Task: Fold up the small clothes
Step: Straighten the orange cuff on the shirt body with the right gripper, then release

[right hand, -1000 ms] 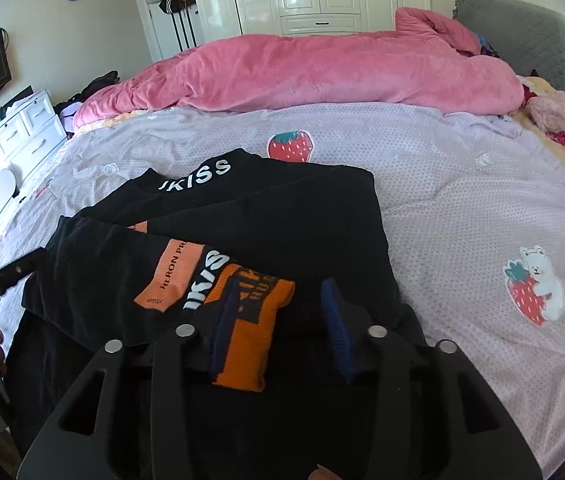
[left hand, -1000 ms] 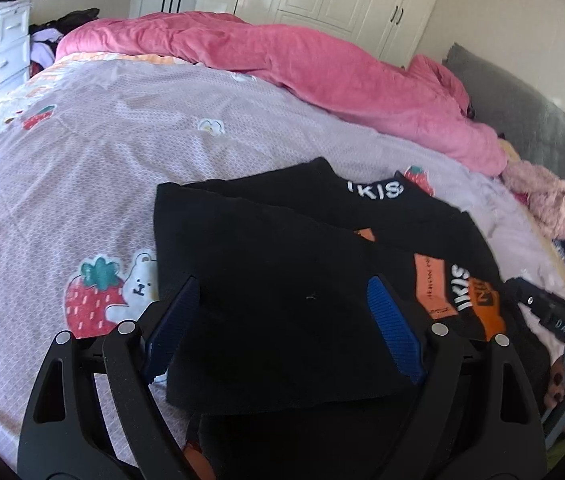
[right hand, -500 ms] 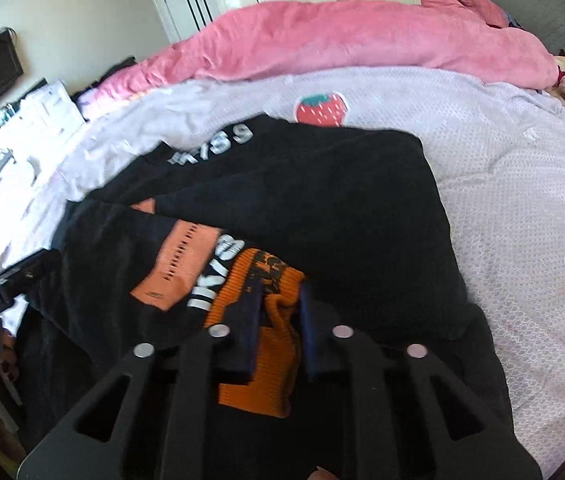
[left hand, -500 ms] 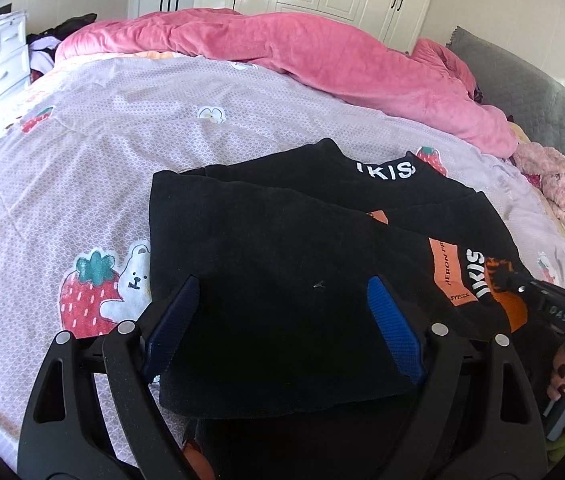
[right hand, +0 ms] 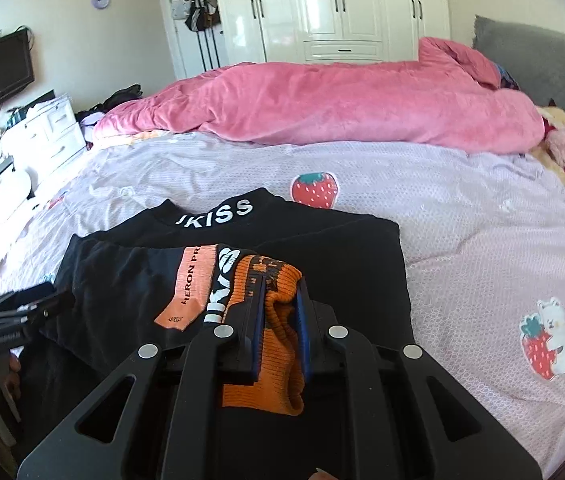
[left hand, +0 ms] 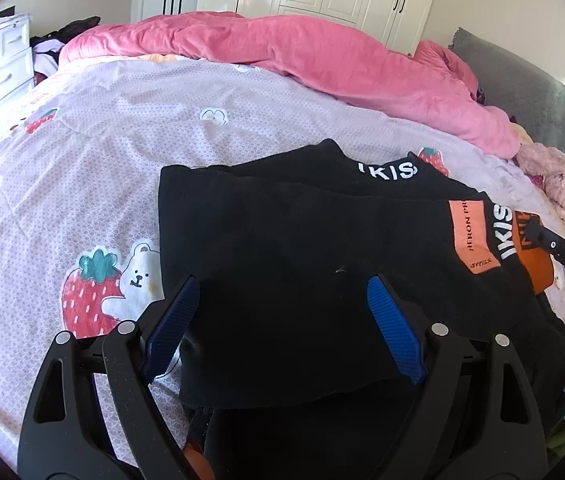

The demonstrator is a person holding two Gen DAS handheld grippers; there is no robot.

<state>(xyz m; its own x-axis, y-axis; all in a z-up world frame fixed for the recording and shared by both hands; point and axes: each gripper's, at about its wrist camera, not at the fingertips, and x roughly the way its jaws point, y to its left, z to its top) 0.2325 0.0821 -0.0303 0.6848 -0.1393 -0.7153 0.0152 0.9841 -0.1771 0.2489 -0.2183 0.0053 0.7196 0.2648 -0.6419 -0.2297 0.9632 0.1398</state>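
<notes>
Pinching the orange ribbed cuff (right hand: 278, 344) with my right gripper (right hand: 280, 312), jaws clamped; left gripper (left hand: 282, 320) hangs spread wide over the black sweatshirt (left hand: 282, 248) on the bedspread (left hand: 82, 184).

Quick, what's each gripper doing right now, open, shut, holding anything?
Left gripper: open, over the black top, gripping nothing.
Right gripper: shut on the top's orange cuff.

Rumpled pink fleece blanket (right hand: 322, 104) across far side of lilac strawberry-print bedsheet (right hand: 482, 240), white wardrobe w/ black handles (right hand: 338, 4) behind, grey headboard (left hand: 522, 88) on right.
</notes>
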